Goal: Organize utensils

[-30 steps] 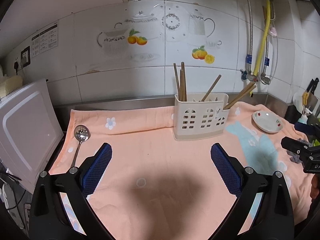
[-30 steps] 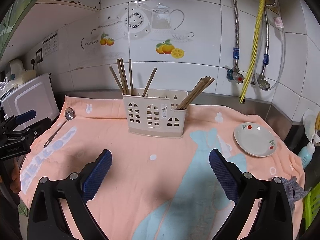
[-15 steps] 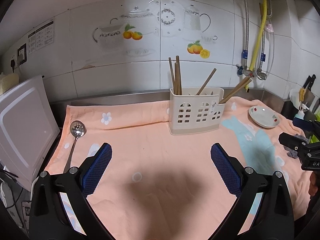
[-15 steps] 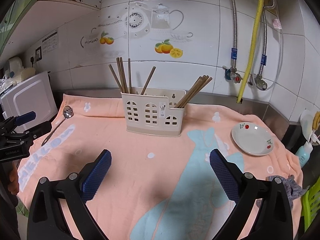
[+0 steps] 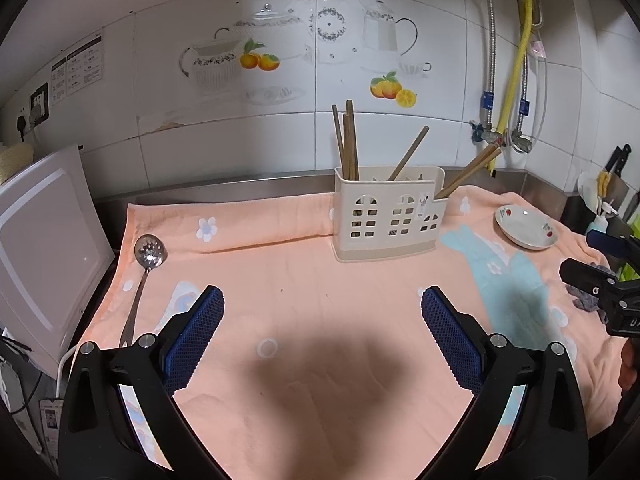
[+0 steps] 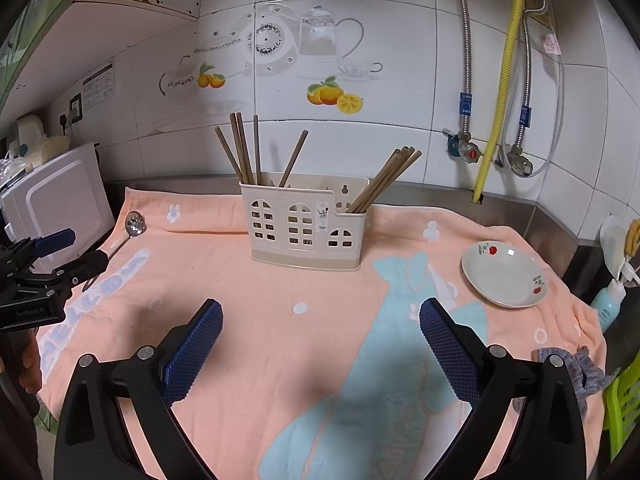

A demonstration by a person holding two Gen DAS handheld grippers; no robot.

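- Left wrist view: the left tool (image 5: 322, 312) hangs over the peach towel (image 5: 304, 280) that covers the bench, its blue pads spread wide with nothing between them.
- The slotted spoon (image 5: 145, 270) lies flat on the towel ahead and to the left of this tool, near the towel's left edge and beside the white appliance (image 5: 44, 248). Its perforated bowl points toward the wall; its handle runs back toward the camera, ending close by the left finger.
- The utensil holder (image 5: 386, 214), with chopsticks (image 5: 347, 142) already standing in it, sits ahead and slightly right, well apart from the spoon.
- The right tool (image 5: 600, 276) shows at the far right edge, beyond the plate (image 5: 525, 227).
- Right wrist view: the right tool (image 6: 320, 314) is likewise wide open and empty, above the towel's blue fish pattern.
- From here the spoon (image 6: 130, 230) lies far off to the left, behind the left tool (image 6: 68, 254), whose open jaws are seen side-on.
- Judgement: the spoon looks like the one utensil left out, and the left hand is plainly nearer. A grasp across the handle, which runs roughly front to back, then a carry rightward to the holder (image 6: 306, 226) seems apt.
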